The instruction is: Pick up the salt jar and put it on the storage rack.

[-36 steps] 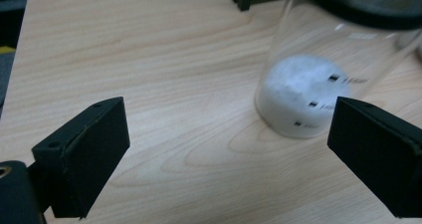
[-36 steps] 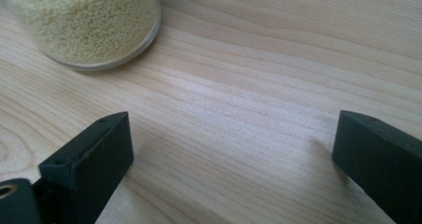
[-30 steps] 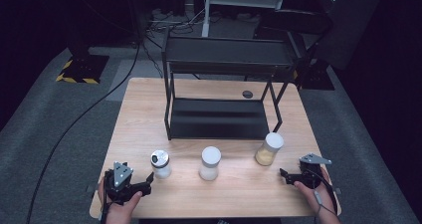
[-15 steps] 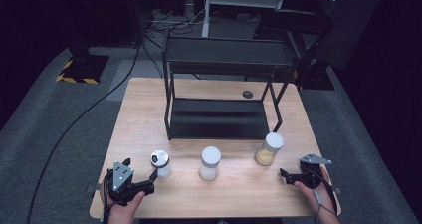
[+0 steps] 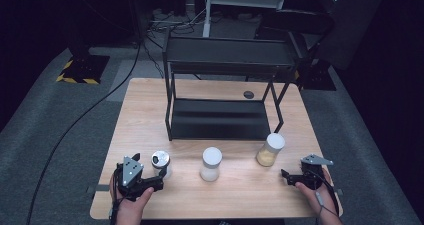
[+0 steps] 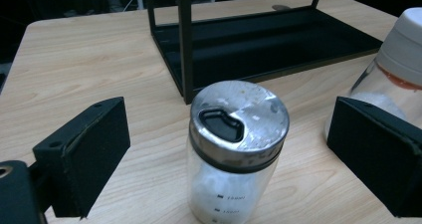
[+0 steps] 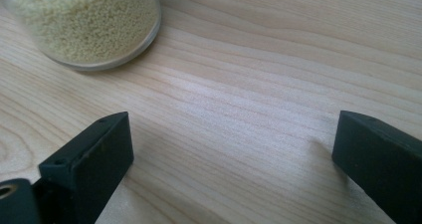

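Wooden table (image 5: 150, 110), with a black 2-tier rack (image 5: 225, 100) standing toward its far side. 3 jars in a row in front of the rack.

Left gripper (image 5: 159, 175): held low at the near left corner of the table, jaws spread wide and grasping nothing. In the left gripper view the jaws stand one on each side of the metal-lidded jar (image 6: 234, 149), with clear gaps to both. That jar stands upright on the table at the left end of the row, white powder in its lower part, and a dark flip opening on the silver lid. Contact with either jaw: none seen.

Middle jar (image 5: 210, 163): white lid, pale contents, upright, just beside the metal-lidded one; its edge shows behind the right-hand jaw in the left gripper view.

Right gripper (image 5: 286, 175): near right corner, jaws wide apart, empty, bare wood between them. Grain jar (image 5: 270, 149) with yellowish grains stands ahead of it, apart from both jaws.
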A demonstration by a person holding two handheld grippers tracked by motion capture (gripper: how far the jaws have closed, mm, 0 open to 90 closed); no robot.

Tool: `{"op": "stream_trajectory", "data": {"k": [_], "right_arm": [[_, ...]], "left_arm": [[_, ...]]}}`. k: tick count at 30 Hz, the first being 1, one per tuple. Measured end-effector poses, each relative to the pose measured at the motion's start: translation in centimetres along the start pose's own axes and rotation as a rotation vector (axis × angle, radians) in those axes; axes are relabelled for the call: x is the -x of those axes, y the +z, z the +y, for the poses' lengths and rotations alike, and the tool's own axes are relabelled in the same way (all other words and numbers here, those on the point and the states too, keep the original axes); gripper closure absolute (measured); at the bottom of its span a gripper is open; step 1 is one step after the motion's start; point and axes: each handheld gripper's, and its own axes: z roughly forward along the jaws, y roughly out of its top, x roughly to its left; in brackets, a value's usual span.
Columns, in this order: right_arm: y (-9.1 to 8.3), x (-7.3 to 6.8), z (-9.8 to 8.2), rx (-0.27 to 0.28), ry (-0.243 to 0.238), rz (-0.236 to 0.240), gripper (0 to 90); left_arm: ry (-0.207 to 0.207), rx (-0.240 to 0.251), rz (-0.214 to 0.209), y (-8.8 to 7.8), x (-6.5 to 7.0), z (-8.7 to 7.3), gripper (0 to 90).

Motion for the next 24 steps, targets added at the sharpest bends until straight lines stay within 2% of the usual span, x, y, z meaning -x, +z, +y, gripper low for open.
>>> {"op": "stream_trajectory", "data": {"k": [8,15,24], "right_arm": [[0.0,0.0,0.0,0.0,0.0,0.0,2.4],[0.0,0.0,0.0,0.0,0.0,0.0,2.4],[0.0,0.0,0.0,0.0,0.0,0.0,2.4]], "left_arm": [[0.008,0.004,-0.011,0.8,0.4,0.2,3.0],[-0.012,-0.027,-0.004,1.7,0.3,0.0,3.1],[0.006,-0.086,0.011,3.3,0.4,-0.4,4.1]]}}
